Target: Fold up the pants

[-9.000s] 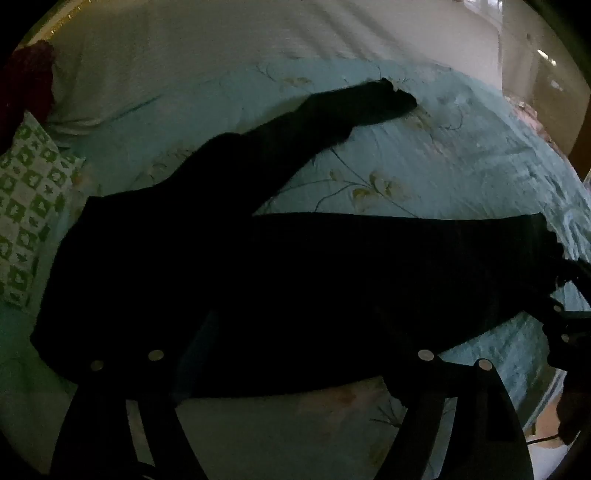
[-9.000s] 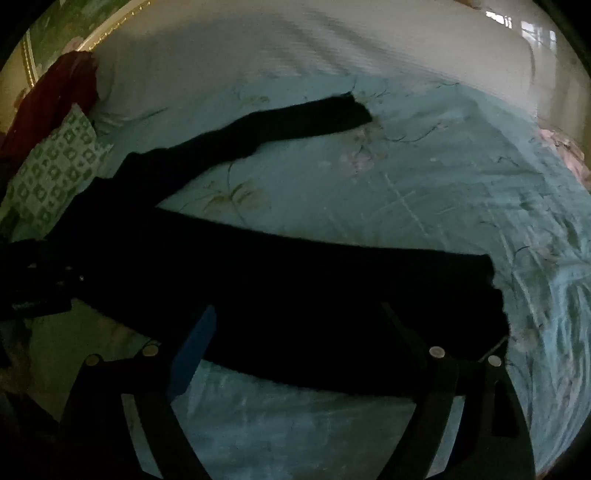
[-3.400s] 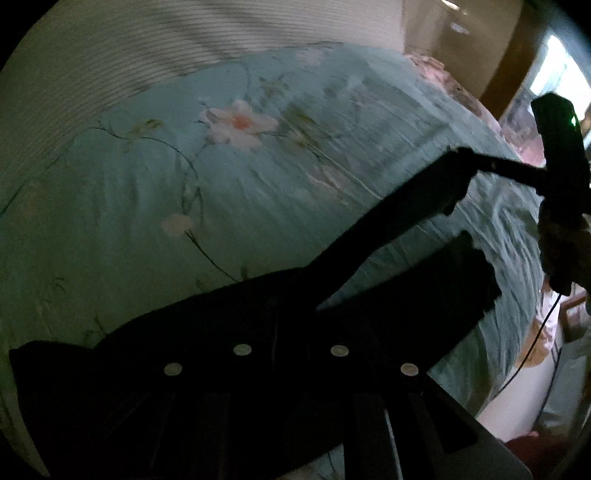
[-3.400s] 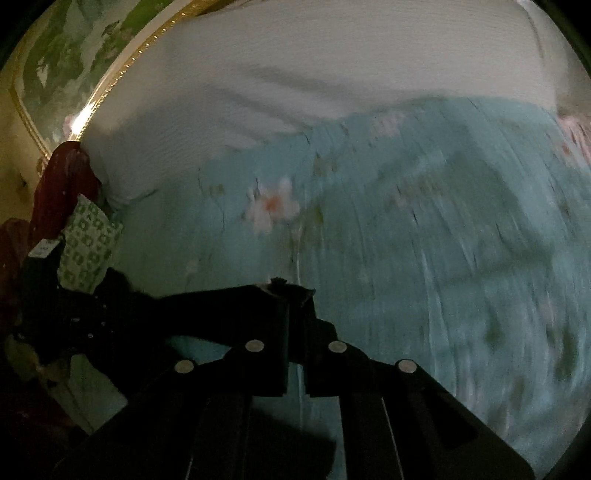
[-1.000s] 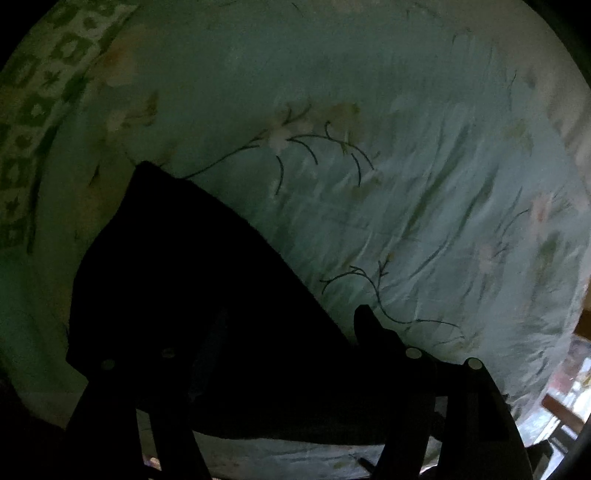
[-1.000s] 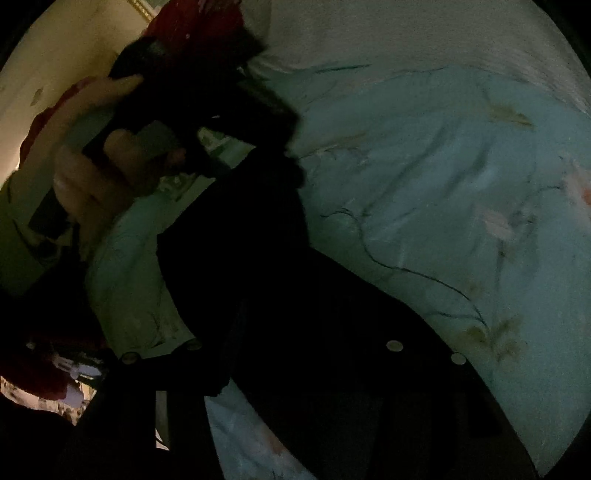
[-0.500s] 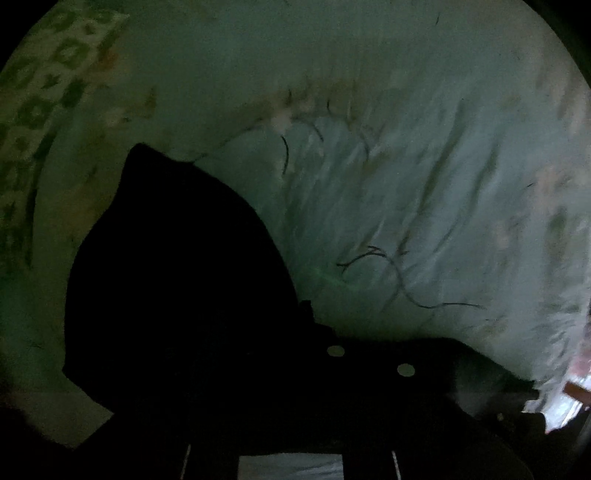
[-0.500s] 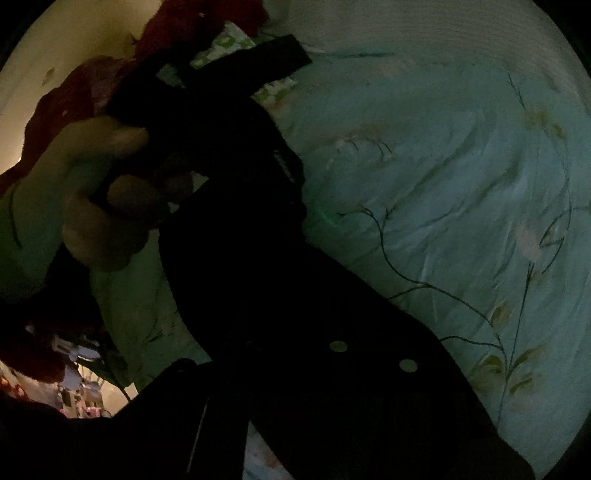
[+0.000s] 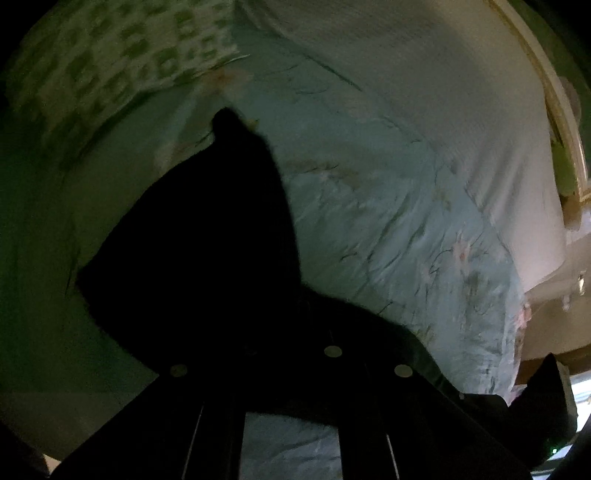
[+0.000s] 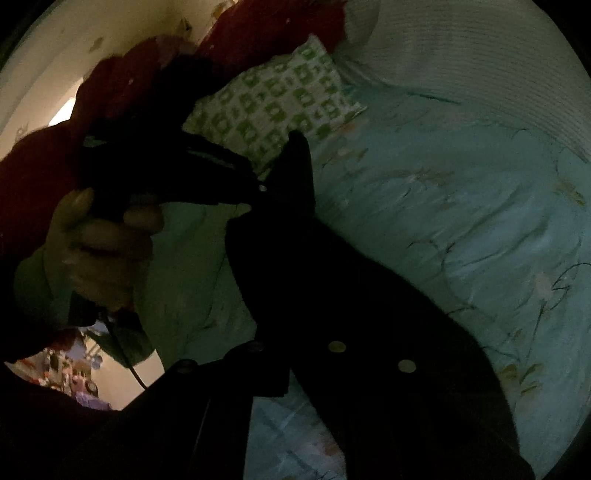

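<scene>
Item: pants (image 9: 207, 251), black, lying on a bed with a pale blue flowered bedspread (image 9: 406, 229); the dark cloth runs from near the camera up toward the green-patterned pillow (image 10: 280, 107) at the far left, ending in a narrow point.

Left gripper (image 9: 291, 354): its fingers sit close together against the black cloth at the near edge, apparently pinching a fold of the pants (the dark makes the contact hard to read). In the right wrist view the same tool appears at far left, held in the person's left hand (image 10: 99, 251).

Right gripper (image 10: 295, 354): fingers drawn near one another over the pants; whether cloth sits between them, I cannot tell.

Step in hand, as judged: carrying one part of the pants over another to form a fold.

Handling notes: keep both grips level and the cloth taut between them; lay the edges flush before letting go; lower slowly so the loose fabric does not bunch; smooth from the fold outward.

Also present: white ribbed blanket (image 10: 480, 62) at the far side; dark red cloth (image 10: 258, 26) beyond the pillow.

Writing, brands, labels: none legible in either view.
</scene>
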Demonstrator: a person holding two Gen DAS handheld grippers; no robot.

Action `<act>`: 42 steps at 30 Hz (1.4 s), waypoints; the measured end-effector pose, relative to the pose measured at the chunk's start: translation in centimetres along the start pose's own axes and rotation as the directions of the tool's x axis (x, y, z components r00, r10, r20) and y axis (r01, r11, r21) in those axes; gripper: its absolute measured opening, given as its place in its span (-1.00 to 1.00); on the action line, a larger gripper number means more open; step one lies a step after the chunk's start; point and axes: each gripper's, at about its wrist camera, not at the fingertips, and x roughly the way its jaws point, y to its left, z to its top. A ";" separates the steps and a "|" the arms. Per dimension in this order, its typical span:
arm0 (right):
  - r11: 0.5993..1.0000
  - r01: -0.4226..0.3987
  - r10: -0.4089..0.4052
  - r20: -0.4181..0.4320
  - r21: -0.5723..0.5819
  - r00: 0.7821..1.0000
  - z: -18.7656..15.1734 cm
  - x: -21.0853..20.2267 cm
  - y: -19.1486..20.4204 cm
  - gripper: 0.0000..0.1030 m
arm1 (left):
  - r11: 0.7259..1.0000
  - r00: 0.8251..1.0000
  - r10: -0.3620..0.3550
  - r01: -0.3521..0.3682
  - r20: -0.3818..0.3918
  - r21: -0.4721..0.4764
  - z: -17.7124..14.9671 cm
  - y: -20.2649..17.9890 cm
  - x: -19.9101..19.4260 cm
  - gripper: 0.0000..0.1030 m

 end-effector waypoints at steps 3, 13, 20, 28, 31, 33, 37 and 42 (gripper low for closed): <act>1.000 0.006 -0.006 -0.037 -0.017 0.999 -0.6 1.3 0.8 -0.89 | 0.999 1.000 -0.013 0.013 0.006 -0.031 -1.4 2.0 0.2 -0.93; 0.997 0.051 -0.057 -0.125 -0.052 0.990 -1.3 4.3 1.5 -0.89 | 0.992 0.997 -0.072 0.073 0.016 -0.101 -4.9 5.5 3.5 -0.92; 0.997 0.063 -0.070 -0.156 -0.048 0.985 -1.6 4.9 1.5 -0.89 | 0.985 0.996 -0.088 0.086 -0.008 -0.146 -6.2 7.2 5.1 -0.92; 0.994 0.076 -0.090 -0.194 -0.078 0.977 -1.8 6.1 1.7 -0.89 | 0.986 0.996 -0.087 0.081 -0.035 -0.146 -6.7 8.1 6.0 -0.89; 0.994 0.079 -0.092 -0.203 -0.074 0.975 -2.0 6.4 1.5 -0.89 | 0.986 0.995 -0.087 0.079 -0.047 -0.148 -6.8 8.3 6.2 -0.84; 0.995 0.076 -0.090 -0.208 -0.070 0.974 -2.1 6.4 1.4 -0.89 | 0.987 0.995 -0.081 0.073 -0.051 -0.142 -6.9 8.3 6.1 -0.79; 0.995 0.074 -0.086 -0.213 -0.063 0.973 -2.0 6.6 1.2 -0.89 | 0.988 0.995 -0.070 0.061 -0.064 -0.141 -7.1 8.8 5.5 -0.64; 0.997 0.071 -0.074 -0.238 -0.020 0.968 -1.7 6.7 0.6 -0.69 | 0.984 0.998 -0.032 0.021 -0.061 -0.180 -6.8 10.0 4.2 0.09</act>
